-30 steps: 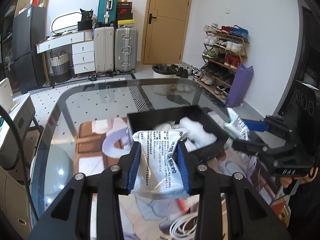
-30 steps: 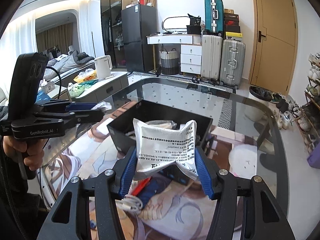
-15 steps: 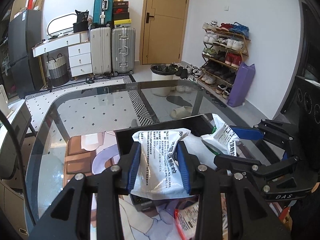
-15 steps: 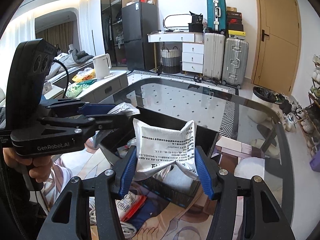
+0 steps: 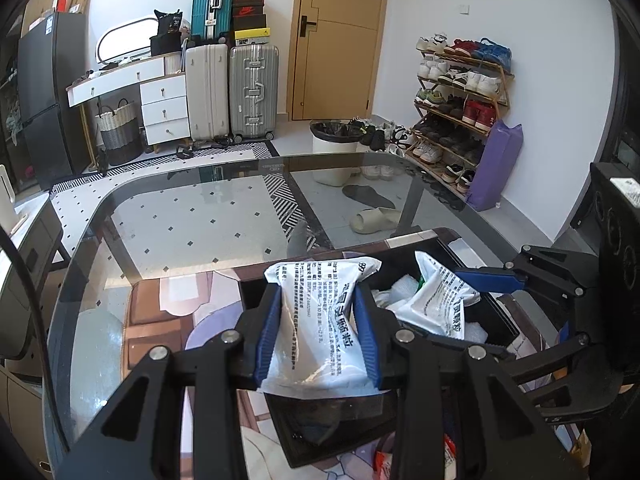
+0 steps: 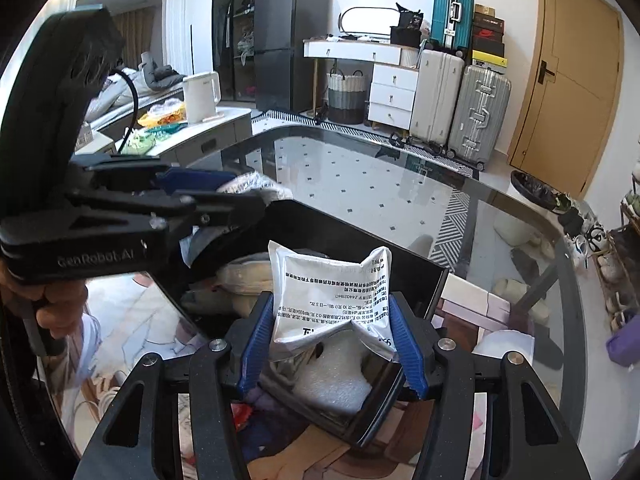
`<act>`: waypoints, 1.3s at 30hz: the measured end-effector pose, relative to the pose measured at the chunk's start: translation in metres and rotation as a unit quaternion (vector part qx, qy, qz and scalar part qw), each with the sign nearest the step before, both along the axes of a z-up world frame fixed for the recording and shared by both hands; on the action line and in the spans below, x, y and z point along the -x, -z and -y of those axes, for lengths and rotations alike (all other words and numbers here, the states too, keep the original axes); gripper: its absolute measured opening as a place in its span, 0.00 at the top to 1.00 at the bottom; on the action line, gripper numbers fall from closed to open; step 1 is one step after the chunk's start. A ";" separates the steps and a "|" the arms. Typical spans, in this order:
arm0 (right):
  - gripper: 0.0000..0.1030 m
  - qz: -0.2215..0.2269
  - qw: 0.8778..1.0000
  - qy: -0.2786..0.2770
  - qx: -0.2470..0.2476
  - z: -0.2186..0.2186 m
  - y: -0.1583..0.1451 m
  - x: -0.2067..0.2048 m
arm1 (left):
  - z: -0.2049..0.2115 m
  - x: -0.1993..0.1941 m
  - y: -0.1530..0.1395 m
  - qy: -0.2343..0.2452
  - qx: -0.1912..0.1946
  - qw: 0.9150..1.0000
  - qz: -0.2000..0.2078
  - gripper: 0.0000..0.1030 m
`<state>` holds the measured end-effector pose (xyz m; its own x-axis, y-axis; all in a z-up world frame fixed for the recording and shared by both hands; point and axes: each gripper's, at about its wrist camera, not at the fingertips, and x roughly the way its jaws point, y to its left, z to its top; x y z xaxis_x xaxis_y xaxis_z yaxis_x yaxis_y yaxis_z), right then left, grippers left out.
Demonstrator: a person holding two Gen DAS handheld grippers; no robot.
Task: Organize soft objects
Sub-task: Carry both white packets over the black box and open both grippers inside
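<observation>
Hand-held grippers: two. Left hand-held gripper (image 5: 318,334) is clenched on a white printed pouch (image 5: 320,320), pinched at mid-body between the blue pads. Right hand-held gripper (image 6: 330,342) is likewise clenched on a second white printed pouch (image 6: 332,296), the pouch creased at its lower edge.

White printed pouches: two, one per gripper, both held above the black bin (image 6: 416,284). In the left wrist view the second pouch (image 5: 442,300) sits at 3 o'clock of the first, near but apart.

Black bin: one, open-topped, on the glass surface (image 5: 192,216). Contents partly hidden; a white bubble-wrap bundle (image 6: 332,380) and a cream plush item (image 6: 244,278) are visible, total count cannot be told.

Patterned mat (image 5: 160,316): one, under the bin.

Risks, as judged:
- The two grippers are close over one small bin; lowering both at once could knock them together.
- Pouches are slack and slippery-looking; a pouch released at the bin's 6 o'clock rim could slide out onto the mat.
- The bin already looks fairly full, so a pouch may perch on top and spill.
</observation>
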<state>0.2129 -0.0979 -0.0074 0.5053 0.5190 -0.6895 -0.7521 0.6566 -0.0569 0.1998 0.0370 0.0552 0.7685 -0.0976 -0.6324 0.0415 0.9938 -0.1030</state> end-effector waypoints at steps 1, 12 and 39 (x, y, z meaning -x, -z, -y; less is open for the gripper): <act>0.45 -0.002 1.000 -0.002 0.004 -0.001 0.002 -0.002 | 0.000 -0.001 0.001 0.001 0.000 1.000 -0.001 0.66; 0.35 -0.019 1.000 -0.021 0.005 -0.002 0.004 -0.015 | 0.011 -0.010 0.003 0.018 -0.010 1.000 -0.005 0.66; 0.01 -0.006 0.996 0.059 -0.062 0.078 -0.016 0.034 | 0.014 0.048 -0.012 0.039 -0.021 0.999 0.015 0.00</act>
